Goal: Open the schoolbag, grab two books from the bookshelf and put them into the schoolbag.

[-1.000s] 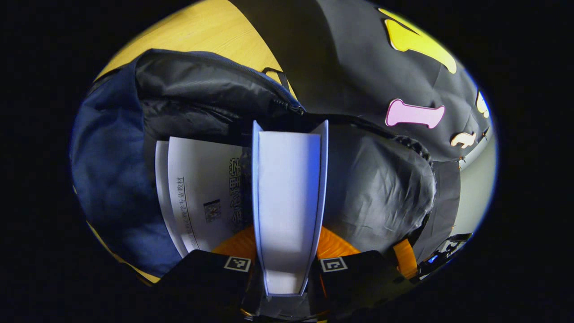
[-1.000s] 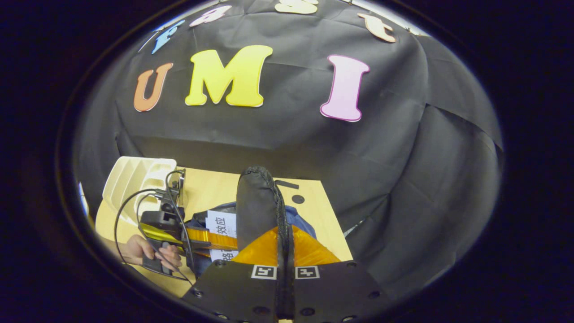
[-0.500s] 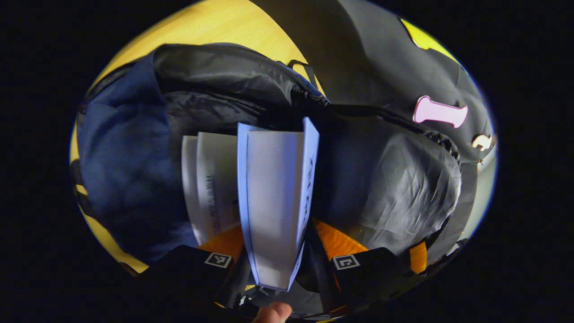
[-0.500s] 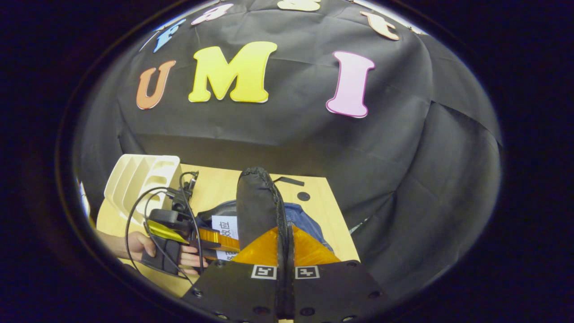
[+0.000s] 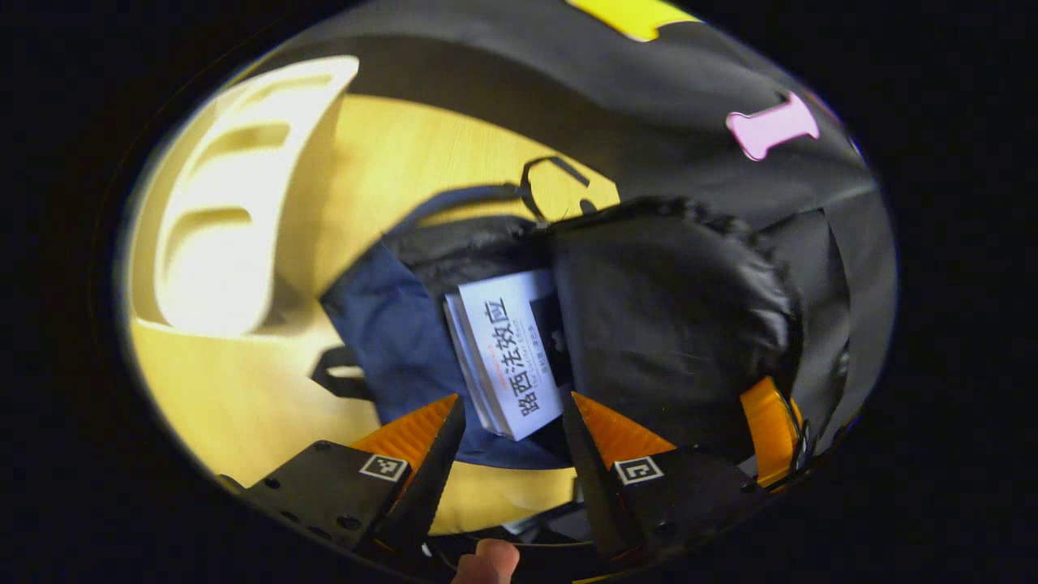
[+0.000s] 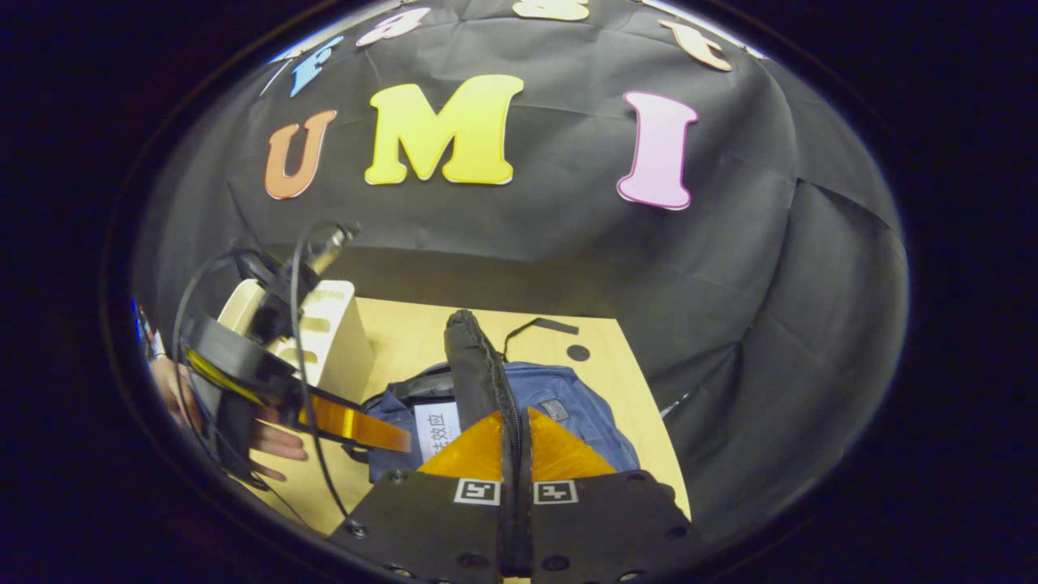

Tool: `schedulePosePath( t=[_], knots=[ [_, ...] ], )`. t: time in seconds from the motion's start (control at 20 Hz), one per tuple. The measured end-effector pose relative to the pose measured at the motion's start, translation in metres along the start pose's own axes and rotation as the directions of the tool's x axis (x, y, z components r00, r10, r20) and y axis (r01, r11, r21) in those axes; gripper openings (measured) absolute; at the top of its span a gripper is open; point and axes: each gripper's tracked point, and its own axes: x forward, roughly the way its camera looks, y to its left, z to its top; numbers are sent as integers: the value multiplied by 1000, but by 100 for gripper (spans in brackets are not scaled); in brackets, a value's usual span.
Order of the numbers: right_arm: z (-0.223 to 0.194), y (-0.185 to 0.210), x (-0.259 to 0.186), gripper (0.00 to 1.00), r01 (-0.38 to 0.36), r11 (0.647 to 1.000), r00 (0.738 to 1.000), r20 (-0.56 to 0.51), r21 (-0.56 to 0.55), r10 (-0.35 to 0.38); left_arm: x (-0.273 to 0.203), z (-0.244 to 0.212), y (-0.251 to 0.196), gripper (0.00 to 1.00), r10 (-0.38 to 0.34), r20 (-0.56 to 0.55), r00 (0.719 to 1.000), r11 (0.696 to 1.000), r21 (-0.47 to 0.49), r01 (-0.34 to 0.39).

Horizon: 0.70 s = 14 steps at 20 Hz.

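The blue schoolbag lies open on the wooden table. Two books stick out of its mouth, the top one white-covered with dark print. My left gripper hovers open just in front of the books, touching nothing. My right gripper is shut on the bag's black-lined flap and holds it up; that flap stands right of the books. In the right gripper view, the left gripper hangs over the bag, a book just below it. The right gripper also appears past the flap.
A cream bookshelf lies on the table left of the bag, seen too as the bookshelf behind the left gripper. A hand holds that gripper, cables trailing. Bare tabletop spreads near the bag. A black strap lies behind it.
My left gripper let go of the blue-covered book, opened and drew back out of the bag. The book now rests inside with the other one. The right gripper kept holding the flap.
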Motion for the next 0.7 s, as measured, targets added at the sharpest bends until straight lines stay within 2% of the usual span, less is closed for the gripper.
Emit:
schedulePosePath(
  t=[0.1, 0.25, 0.35, 0.5, 0.55, 0.6, 0.7],
  knots=[
    [-5, 14, -4, 0, -34, 999, 999, -4, 10, 34, -35, 17, 13, 77, 67, 111, 992, 994, 82, -76],
    [-18, 42, -4, 0, -98, 995, 995, -30, -3, 98, -82, 42, 26, 77, 129, 248, 960, 975, 146, -169],
    [-26, 62, -4, 0, -133, 991, 990, -45, -26, 132, -110, 63, 34, 77, 178, 333, 926, 955, 167, -244],
    [-41, 95, 2, 0, -192, 980, 979, -74, -51, 188, -152, 85, 50, 78, 229, 458, 859, 931, 155, -331],
    [-49, 107, 5, 0, -214, 975, 974, -91, -57, 208, -165, 85, 58, 80, 244, 477, 844, 923, 152, -353],
    [-59, 119, 8, 0, -238, 969, 967, -112, -62, 230, -176, 84, 64, 86, 257, 481, 838, 920, 145, -365],
    [-80, 145, 18, 0, -282, 956, 950, -159, -79, 267, -205, 72, 75, 97, 284, 468, 837, 917, 122, -380]
  ],
)
